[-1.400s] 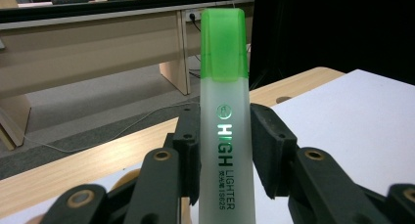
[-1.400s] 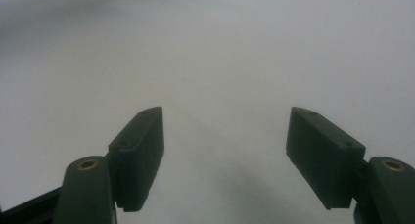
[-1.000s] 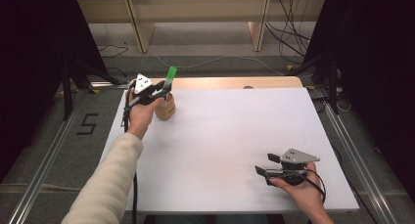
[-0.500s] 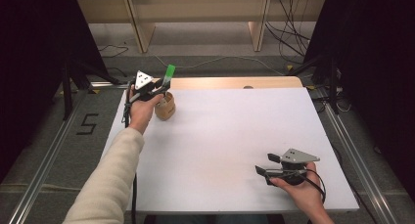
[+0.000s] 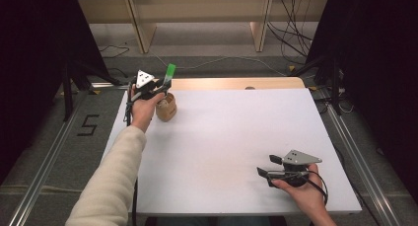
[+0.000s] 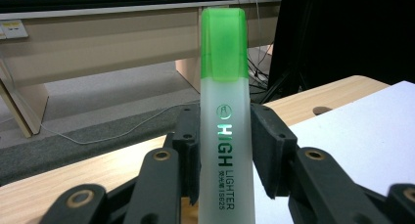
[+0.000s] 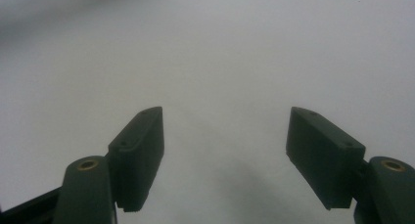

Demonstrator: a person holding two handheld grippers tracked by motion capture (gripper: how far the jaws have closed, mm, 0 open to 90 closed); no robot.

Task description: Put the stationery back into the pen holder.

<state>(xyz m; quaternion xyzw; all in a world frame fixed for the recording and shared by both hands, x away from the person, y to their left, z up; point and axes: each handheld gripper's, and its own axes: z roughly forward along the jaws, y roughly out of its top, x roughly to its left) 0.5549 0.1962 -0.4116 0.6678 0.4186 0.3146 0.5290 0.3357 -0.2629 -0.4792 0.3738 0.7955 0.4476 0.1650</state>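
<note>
The left gripper (image 5: 160, 86) is clamped on a green-capped highlighter (image 6: 226, 136), both jaw pads pressing its pale barrel below the cap so that it stands upright, cap uppermost; in the high view it sits at the far-left corner of the white table (image 5: 236, 137), directly over a small wooden cup (image 5: 166, 107), a hold that appears suited to lowering the pen into, or lifting it clear of, that cup. The right gripper (image 5: 270, 168) rests low near the front-right of the table, its 2 jaws spread wide with nothing between them, evidently parked out of the way.
</note>
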